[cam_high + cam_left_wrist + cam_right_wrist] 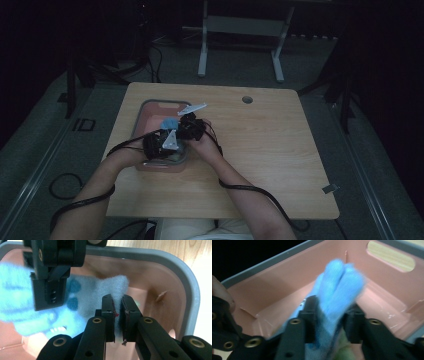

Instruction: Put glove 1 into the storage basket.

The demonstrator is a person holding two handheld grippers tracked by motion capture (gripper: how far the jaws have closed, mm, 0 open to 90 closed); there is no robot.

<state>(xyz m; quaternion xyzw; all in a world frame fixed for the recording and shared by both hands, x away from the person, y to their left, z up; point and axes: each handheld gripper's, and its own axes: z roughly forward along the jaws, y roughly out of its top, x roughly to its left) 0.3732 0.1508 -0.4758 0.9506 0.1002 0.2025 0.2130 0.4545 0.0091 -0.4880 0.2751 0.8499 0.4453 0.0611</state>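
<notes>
- Left gripper (118, 312) first: its jaws are pinched tight on a fold of the fuzzy blue cloth (100, 295), with just a sliver of fabric showing between them.
- Right gripper (331, 315) is clamped on the same blue cloth (339, 290) too, a thick doubled bunch bulging up between its jaws.
- From the left gripper view, the right gripper (51, 272) hangs just beside, gripping the cloth's other part. Two grips on one piece probably means it is being stretched or folded.
- The cloth sits inside the pink bin (160, 272), held up off the bin floor, not lying flat.
- From above, both grippers meet over the bin (150, 107) at the left of the wooden table (260, 150), blue cloth (168, 123) peeking out between them.
- My read: working low inside the bin keeps the cloth contained while it is handled.
</notes>
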